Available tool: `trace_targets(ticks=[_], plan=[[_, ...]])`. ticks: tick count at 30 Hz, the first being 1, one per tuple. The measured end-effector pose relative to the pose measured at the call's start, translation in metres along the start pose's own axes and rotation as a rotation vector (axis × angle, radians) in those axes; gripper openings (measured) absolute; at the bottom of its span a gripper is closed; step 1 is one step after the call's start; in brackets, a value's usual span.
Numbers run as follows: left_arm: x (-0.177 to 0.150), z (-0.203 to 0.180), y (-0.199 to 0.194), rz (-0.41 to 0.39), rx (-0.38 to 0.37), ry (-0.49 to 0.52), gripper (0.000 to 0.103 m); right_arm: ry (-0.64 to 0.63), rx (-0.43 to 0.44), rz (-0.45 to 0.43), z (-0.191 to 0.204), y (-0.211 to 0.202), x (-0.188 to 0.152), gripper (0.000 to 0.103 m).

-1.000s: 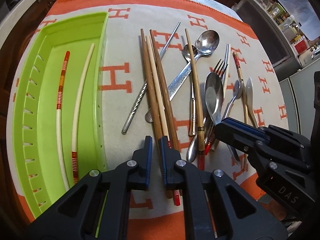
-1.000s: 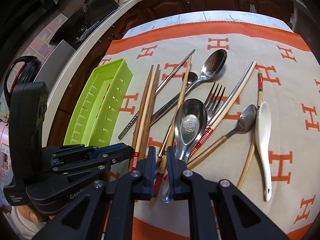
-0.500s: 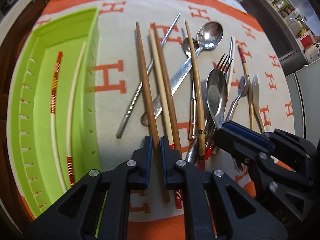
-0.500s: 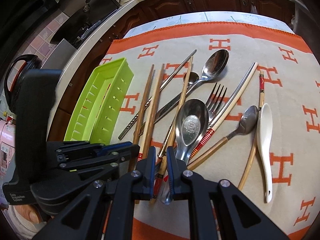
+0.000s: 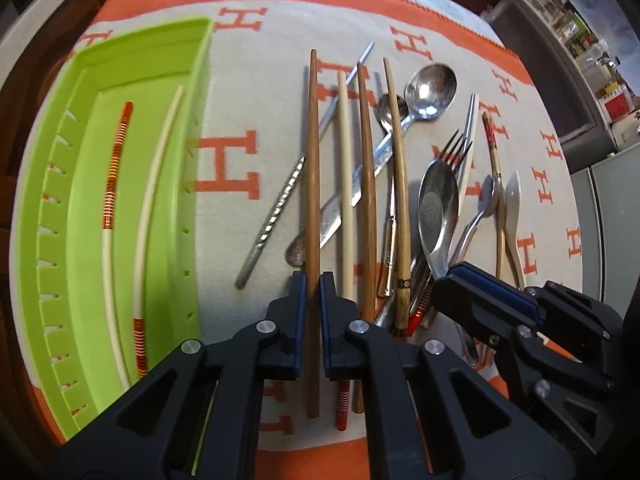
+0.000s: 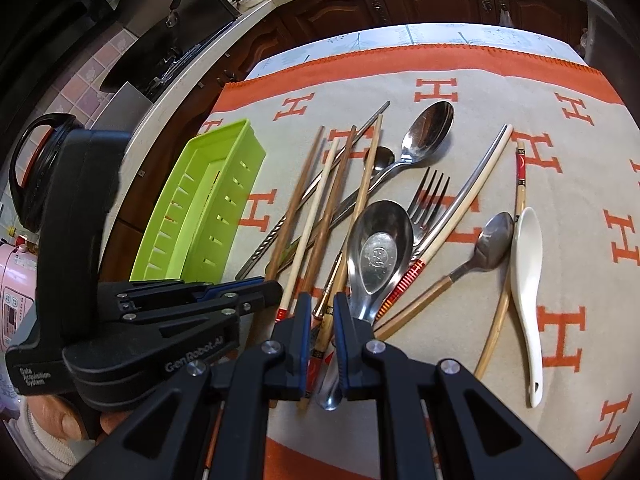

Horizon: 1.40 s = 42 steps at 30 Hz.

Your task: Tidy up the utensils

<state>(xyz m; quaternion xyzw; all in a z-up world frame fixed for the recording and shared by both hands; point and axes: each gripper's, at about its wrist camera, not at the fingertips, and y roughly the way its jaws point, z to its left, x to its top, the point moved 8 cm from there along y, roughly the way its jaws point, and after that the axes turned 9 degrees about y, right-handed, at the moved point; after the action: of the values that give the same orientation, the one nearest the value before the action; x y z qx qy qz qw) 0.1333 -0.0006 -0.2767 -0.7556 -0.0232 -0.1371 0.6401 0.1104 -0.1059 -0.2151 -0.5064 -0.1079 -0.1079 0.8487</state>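
We are pinching the dark wooden chopstick in the left tool, near the green tray; right tool narrow, empty. Risk: chopstick pivoting, snagging neighbouring utensils.

**Two Low Views Over One Cloth**

Both wrist cameras look forward and down, close over the near edge of the orange-bordered cloth. The left view sits nearer the green tray; the right view sees that tray farther left. Both share the utensil pile.
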Motion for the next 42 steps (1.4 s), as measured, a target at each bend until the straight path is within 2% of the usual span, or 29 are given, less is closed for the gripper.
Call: trace_targets(ticks=[6,11,16,23,33,38,42], plan=[[-0.003,0.011,-0.037,-0.081,-0.017,-0.016,0.004,0.016,0.003,0.026,0.004,0.005,0.004,0.011],[-0.003,0.018,-0.067,-0.137,-0.038,-0.023,0.004,0.071,0.002,0.087,0.006,0.02,0.015,0.011],[-0.006,0.031,-0.09,-0.176,-0.052,-0.038,0.004,0.113,-0.029,0.128,0.01,0.034,0.023,0.011],[-0.011,0.052,-0.098,-0.193,-0.068,-0.074,0.004,0.128,-0.118,0.161,0.009,0.047,0.026,0.011],[-0.018,0.072,-0.102,-0.204,-0.074,-0.112,0.004,0.136,-0.181,0.181,0.015,0.063,0.031,0.011],[-0.02,0.078,-0.108,-0.216,-0.067,-0.11,0.004,0.169,-0.178,0.167,0.012,0.061,0.033,0.006],[-0.024,0.084,-0.115,-0.225,-0.057,-0.112,0.004,0.198,-0.131,0.136,0.014,0.04,0.035,0.006]])
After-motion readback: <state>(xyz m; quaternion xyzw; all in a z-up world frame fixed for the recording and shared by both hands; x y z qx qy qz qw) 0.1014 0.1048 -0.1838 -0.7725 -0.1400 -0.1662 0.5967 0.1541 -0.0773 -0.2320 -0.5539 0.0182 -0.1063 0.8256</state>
